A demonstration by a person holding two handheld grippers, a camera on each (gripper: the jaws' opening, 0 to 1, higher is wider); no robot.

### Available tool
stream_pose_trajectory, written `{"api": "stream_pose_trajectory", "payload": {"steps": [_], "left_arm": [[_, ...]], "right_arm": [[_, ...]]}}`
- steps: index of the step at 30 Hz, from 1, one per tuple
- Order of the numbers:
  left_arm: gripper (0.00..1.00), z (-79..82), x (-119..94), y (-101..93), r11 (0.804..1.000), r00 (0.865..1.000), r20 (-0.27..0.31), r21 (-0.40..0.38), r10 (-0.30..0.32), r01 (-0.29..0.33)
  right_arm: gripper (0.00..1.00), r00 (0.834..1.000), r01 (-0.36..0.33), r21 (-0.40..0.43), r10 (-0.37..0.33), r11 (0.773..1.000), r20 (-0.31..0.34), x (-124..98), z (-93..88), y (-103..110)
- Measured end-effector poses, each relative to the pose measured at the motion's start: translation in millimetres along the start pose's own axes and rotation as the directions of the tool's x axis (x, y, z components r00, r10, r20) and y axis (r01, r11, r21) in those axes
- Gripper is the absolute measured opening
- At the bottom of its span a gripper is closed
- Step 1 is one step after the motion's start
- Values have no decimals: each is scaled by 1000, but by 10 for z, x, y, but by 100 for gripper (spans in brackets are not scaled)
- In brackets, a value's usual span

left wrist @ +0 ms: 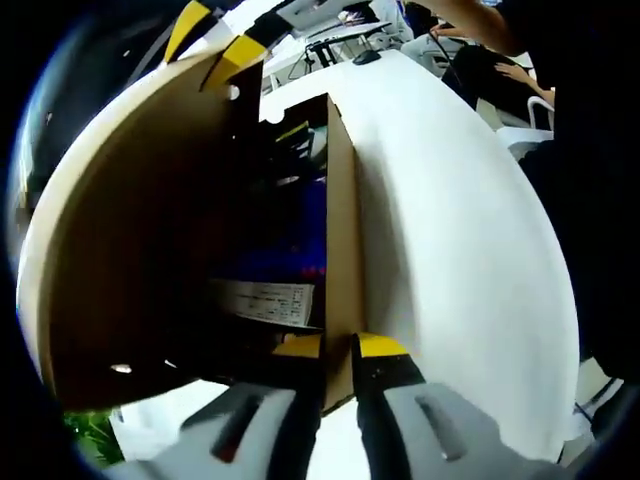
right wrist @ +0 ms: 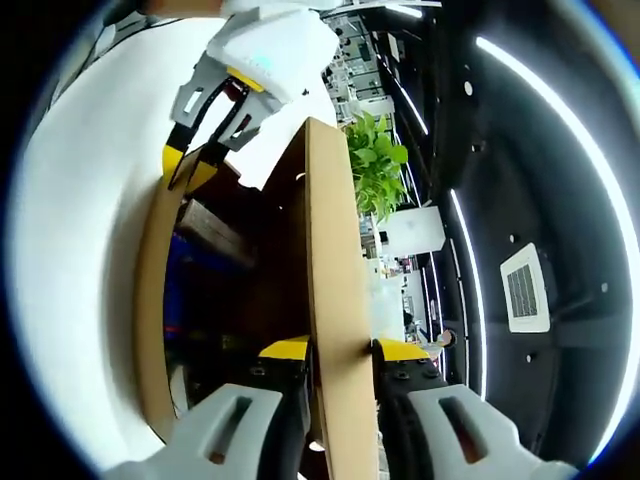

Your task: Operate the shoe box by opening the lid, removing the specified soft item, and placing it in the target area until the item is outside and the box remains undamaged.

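We see left gripper (left wrist: 338, 350) jaws clenched on box (left wrist: 342, 250) side wall, at its near edge. Right gripper (right wrist: 338, 350) jaws clenched on raised lid (right wrist: 335, 300) edge, holding box open. Inside box: dark blue soft item (left wrist: 295, 225) with white label (left wrist: 262, 302). Box sits on white desk (left wrist: 450, 250). Beyond: potted plant (right wrist: 375, 160), seated person (left wrist: 480, 50).
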State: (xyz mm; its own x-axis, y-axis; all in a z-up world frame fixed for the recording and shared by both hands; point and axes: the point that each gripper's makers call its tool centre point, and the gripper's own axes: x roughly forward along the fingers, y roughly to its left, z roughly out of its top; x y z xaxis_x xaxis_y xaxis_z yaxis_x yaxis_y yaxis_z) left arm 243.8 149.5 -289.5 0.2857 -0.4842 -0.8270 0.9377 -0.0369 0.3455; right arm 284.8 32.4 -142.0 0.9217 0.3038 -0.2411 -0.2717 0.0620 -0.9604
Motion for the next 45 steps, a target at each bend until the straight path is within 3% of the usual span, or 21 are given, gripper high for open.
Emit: {"api": "stream_pose_trajectory", "payload": {"steps": [4, 6, 9, 12, 20, 38, 45], "left_arm": [[9, -40, -12, -20, 996, 997, -81, 85, -15, 22], [8, -41, -6, -46, 999, 997, -68, 32, -20, 22], [8, -62, -51, -74, 997, 997, -62, 71, -37, 41], [8, -69, -70, -76, 988, 993, -101, 137, -62, 76], [6, -64, -70, -101, 972, 975, -155, 150, -159, 183], [5, -68, -72, -126, 964, 970, -135, 150, -201, 220], [5, -73, -75, -128, 964, 970, -129, 142, -207, 225]], "right_arm": [[23, 1000, 18, 4, -18, 1000, -4, -6, 4, 22], [23, 1000, 28, 0, -28, 1000, -10, -16, 9, 33], [23, 999, 41, 9, -40, 999, -10, -20, 14, 24], [22, 999, 51, 9, -51, 999, -19, 1, 43, 13], [22, 997, 65, 24, -64, 998, -31, 36, 27, -67], [18, 993, 108, 5, -107, 994, -55, 43, 24, -121], [14, 982, 175, -69, -179, 982, -60, 123, 19, -221]]}}
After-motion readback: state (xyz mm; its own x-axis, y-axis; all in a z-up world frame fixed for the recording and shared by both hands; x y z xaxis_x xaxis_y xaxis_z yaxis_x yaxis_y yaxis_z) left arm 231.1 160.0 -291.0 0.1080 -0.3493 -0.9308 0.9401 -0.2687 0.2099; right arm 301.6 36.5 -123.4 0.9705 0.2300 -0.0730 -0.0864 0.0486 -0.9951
